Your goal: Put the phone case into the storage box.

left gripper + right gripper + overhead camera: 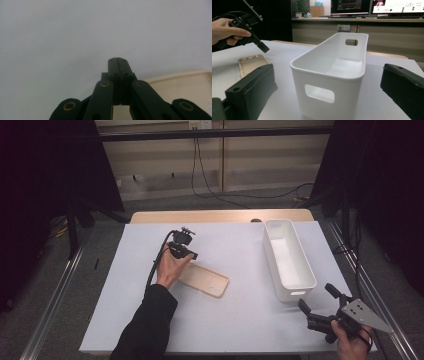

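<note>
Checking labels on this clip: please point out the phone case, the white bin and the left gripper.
phone case [207, 281]: high view, middle of its beige inner face.
white bin [329, 72]: right gripper view, near rim above the handle cutout.
left gripper [117, 60]: left gripper view, tips of its shut fingers.

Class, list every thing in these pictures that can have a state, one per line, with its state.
Phone case: lying flat on the table, open side up, not gripped.
White bin: upright, empty.
Left claw: shut, nothing between the jaws, above the case's end.
Right claw: open, holding nothing, pointing at the bin.
</note>
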`<control>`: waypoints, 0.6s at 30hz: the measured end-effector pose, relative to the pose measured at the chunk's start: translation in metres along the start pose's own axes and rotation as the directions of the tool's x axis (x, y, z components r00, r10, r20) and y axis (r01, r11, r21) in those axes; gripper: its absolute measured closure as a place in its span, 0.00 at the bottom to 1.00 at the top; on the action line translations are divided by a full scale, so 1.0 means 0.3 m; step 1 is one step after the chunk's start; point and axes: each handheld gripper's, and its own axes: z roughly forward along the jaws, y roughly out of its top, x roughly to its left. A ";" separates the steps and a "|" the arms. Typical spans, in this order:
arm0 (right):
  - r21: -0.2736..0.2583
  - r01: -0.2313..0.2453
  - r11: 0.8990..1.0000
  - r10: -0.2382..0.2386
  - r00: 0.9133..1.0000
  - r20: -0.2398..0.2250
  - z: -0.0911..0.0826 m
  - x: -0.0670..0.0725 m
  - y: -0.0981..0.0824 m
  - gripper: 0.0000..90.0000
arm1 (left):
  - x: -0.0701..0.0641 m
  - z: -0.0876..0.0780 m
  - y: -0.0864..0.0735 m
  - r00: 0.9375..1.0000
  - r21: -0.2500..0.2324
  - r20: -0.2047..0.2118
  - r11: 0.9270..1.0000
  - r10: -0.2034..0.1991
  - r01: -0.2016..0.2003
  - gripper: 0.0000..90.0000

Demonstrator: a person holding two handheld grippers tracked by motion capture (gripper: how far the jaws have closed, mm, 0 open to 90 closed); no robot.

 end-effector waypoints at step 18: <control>0.002 0.003 1.000 -0.003 1.000 0.001 -0.003 0.000 0.000 0.00 | -0.006 0.048 -0.019 1.000 0.054 0.010 0.998 -0.011 0.010 1.00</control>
